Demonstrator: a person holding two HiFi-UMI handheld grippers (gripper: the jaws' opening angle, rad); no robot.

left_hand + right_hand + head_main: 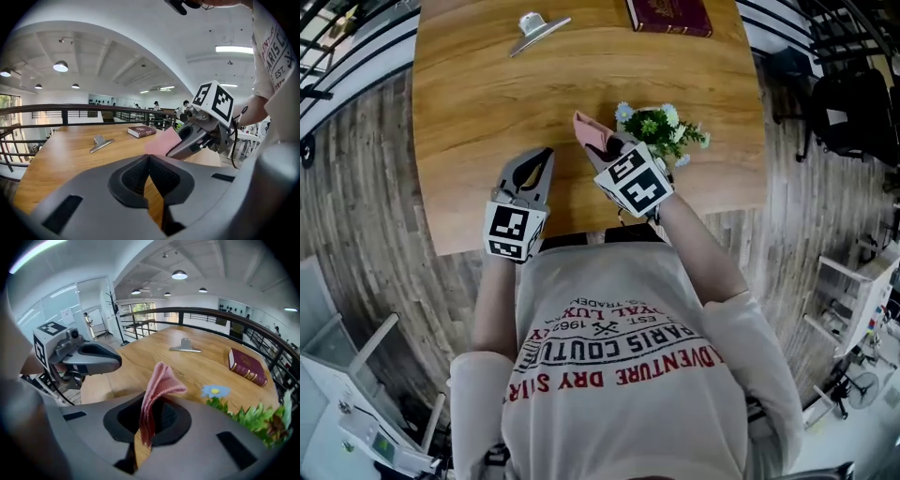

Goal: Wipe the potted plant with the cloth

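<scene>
- The right gripper (146,420) is clamped on a folded pink cloth (159,380). The fabric stands up out of the closed jaws, and a short end hangs below them.
- The left gripper (149,176) is closed with nothing between its jaws. It hovers over the table's near edge, to the left of the right one.
- The cloth's free end is just beside the potted plant (661,127), which stands close to the table's (487,94) near edge, towards its right side. I cannot see the cloth touching any leaf.
- Progress, as I judge it: the cloth is in hand and brought up to the plant, so the wiping itself looks wholly or almost wholly left to do.
- The pot is the only container here. It holds green leaves with small pale blue and white flowers, and this foliage hides the pot itself.
- Towards the table's far edge lie a dark red book (668,14) and a metal clip (536,30), well apart from the plant.
</scene>
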